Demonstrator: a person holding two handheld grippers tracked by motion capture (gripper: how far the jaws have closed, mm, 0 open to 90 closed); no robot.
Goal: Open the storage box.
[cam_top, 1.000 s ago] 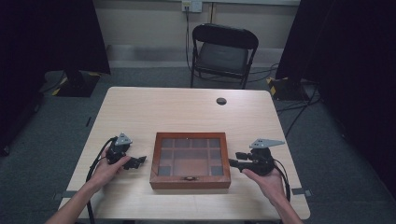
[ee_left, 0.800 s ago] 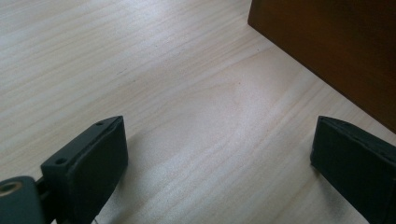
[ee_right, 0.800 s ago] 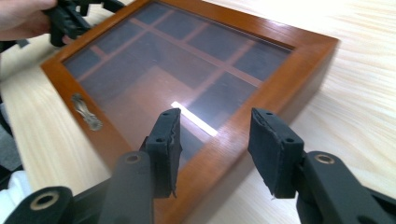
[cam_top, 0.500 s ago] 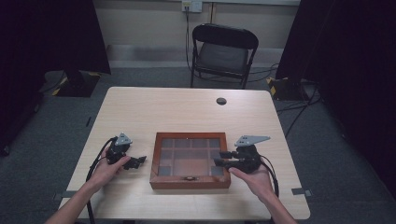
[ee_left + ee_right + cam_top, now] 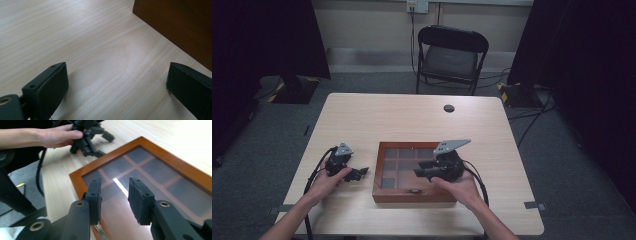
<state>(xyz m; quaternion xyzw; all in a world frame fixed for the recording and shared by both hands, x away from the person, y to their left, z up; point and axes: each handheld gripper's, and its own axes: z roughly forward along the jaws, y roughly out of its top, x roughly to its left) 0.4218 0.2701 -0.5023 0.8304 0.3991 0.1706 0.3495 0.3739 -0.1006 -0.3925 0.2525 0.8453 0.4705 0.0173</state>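
Note:
A shallow wooden box (image 5: pixel 378 172) with a glass lid over dark square compartments lies near the table's front edge. My right gripper (image 5: pixel 419 170) hovers over the lid, pointing left. In the right gripper view its jaws (image 5: pixel 115 192) stand a narrow gap apart above the glass of the box (image 5: pixel 75 179). They have just been closing, with nothing between them. My left gripper (image 5: pixel 361 174) rests on the table just left of the box, held in the person's hand. Its pads (image 5: pixel 53 82) are wide apart over bare wood, beside the box wall (image 5: pixel 180 27).
A small metal latch (image 5: pixel 414 190) sits on the box's front wall. A black round disc (image 5: pixel 449 108) lies near the table's far edge, and a black folding chair (image 5: pixel 452 50) stands behind the table. Cables trail from both grippers off the front edge.
My right gripper has moved left from beside the box's right edge to over the glass lid, and its jaws have narrowed. The left gripper has stayed put.

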